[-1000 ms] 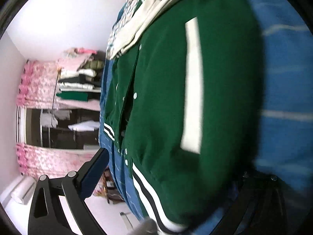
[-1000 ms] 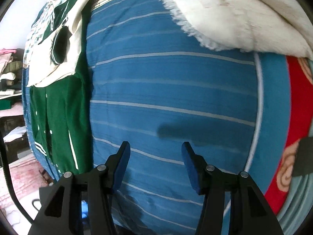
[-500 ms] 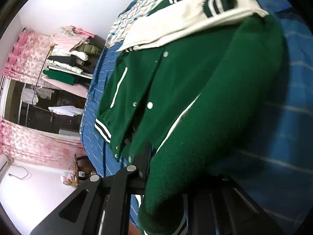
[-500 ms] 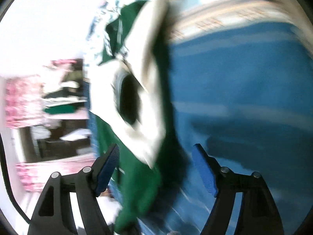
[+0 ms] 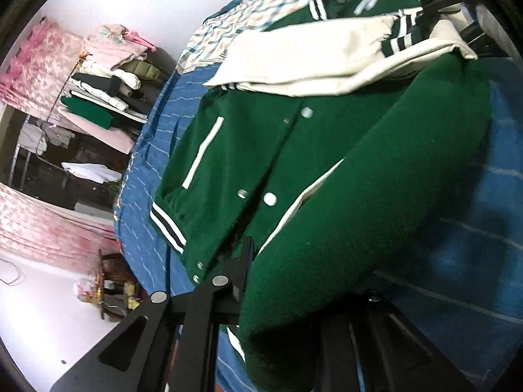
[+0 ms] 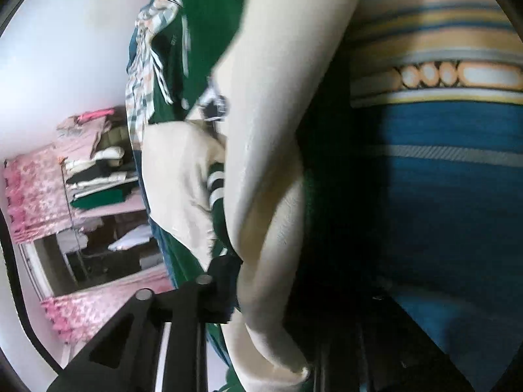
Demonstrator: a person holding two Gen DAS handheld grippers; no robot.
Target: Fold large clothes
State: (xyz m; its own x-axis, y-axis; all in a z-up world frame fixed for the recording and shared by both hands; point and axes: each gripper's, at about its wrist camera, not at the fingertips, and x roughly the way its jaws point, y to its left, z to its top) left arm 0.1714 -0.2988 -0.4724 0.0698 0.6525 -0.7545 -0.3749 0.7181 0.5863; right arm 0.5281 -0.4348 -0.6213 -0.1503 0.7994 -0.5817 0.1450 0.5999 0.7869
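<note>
The bed (image 5: 483, 202), covered in a blue striped sheet, carries the green jacket (image 5: 261, 150), which lies spread across it with its snap front facing up and its cream sleeves laid over the chest. A second ago both grippers were empty and open, the left one beside the jacket's side and the right one out over bare sheet, well apart from the garment. Now each has cloth in it. The left gripper (image 5: 278, 297) has shut tight on the green side edge near the striped hem and lifted it, so that edge rises in a fold off the sheet. The right gripper (image 6: 271, 297) has swung across to the top of the jacket, and its jaws are closing with the cream sleeve (image 6: 271, 170) bunched between them; the cloth looks already pinched.

Judging by this, the reaching is over and the fold itself is beginning: one long side is held at both ends and seems ready to be carried over the jacket's middle.
</note>
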